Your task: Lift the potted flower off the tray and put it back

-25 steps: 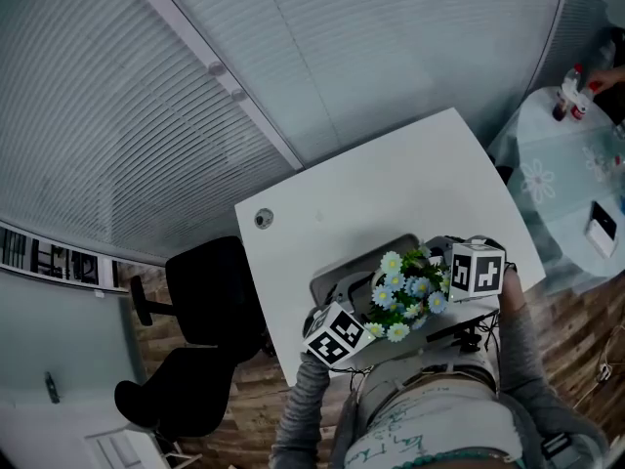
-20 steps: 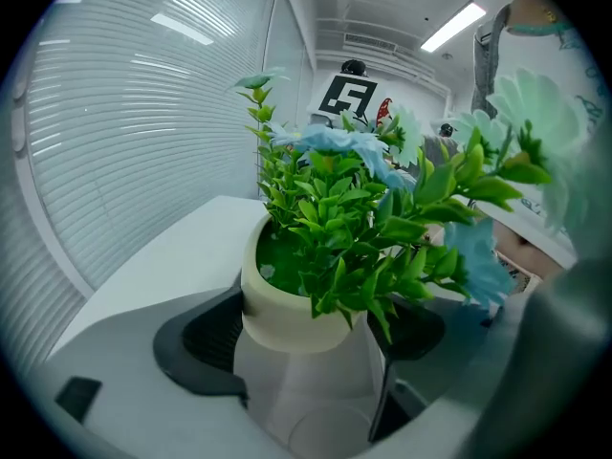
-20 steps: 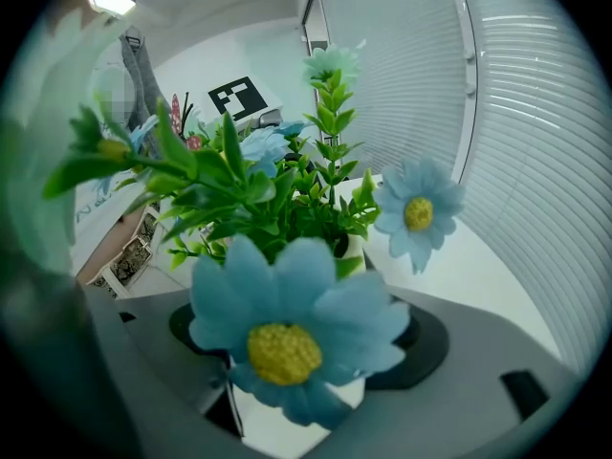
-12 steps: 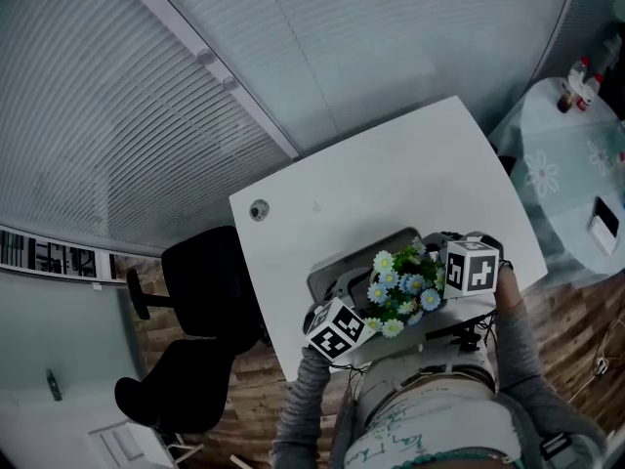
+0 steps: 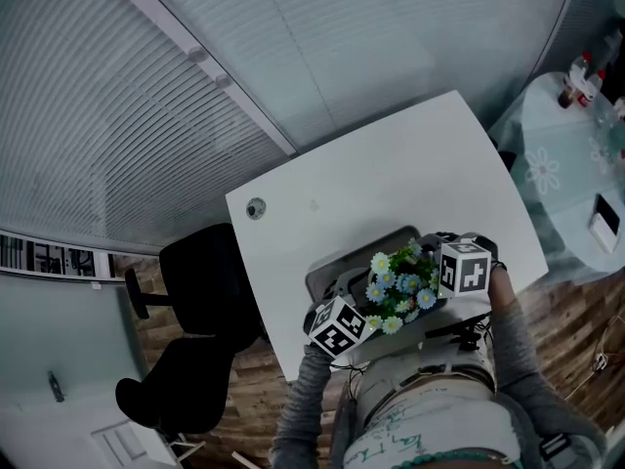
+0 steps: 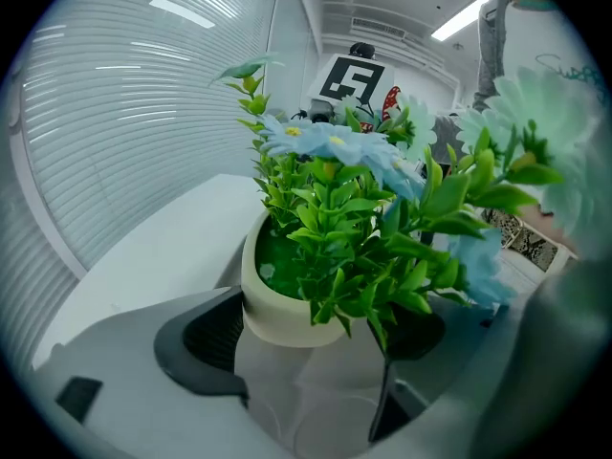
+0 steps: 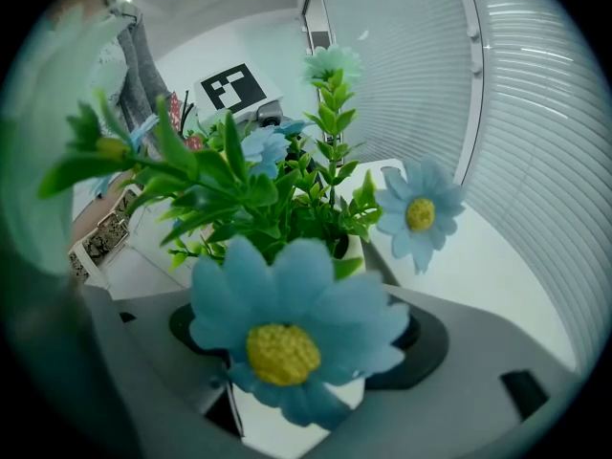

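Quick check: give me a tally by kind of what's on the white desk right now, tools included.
potted flower: 1
tray: 1
tools: 2, the left tool and the right tool, each closed on the pot
round desk fitting: 1
Total: 5

One potted flower [image 5: 398, 283], one tray [image 5: 330, 275] — two hand-held grippers [image 6: 301, 352] [image 7: 306, 352]; two tables [image 5: 391, 174] [image 5: 566, 169].

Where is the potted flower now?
In the head view the potted flower is low, right of centre, between the left gripper and right gripper, over the tray at the near edge of the table.
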`<act>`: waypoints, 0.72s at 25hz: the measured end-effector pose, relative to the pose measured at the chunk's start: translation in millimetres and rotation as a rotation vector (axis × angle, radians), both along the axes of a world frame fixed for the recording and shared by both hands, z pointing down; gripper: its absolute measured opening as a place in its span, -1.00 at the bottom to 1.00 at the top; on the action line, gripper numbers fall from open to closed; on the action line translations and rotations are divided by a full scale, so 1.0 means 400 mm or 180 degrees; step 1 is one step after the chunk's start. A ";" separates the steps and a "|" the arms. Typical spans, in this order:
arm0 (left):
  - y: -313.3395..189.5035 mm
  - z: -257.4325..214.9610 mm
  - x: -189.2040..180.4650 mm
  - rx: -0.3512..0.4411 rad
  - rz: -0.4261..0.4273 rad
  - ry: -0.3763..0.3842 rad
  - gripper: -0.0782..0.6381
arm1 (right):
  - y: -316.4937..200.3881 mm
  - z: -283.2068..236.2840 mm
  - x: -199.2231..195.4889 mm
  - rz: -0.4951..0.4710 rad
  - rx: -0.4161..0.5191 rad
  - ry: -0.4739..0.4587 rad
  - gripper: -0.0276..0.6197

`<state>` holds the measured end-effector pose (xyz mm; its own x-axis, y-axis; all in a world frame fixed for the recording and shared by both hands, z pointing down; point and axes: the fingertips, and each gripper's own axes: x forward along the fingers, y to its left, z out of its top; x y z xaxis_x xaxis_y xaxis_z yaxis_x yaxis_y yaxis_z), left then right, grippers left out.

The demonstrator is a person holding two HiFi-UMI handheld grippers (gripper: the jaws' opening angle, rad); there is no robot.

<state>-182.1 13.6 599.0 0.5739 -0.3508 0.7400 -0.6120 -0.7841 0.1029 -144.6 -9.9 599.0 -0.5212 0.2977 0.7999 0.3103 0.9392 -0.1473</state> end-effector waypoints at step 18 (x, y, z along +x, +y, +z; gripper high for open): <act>0.003 0.085 -0.011 -0.0105 0.0005 -0.0183 0.36 | 0.001 0.089 -0.007 -0.0039 0.0079 0.0116 0.21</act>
<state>-186.7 14.8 633.1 0.5307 -0.3248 0.7829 -0.6163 -0.7819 0.0934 -147.4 -9.4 634.6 -0.4879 0.2836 0.8255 0.3166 0.9389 -0.1354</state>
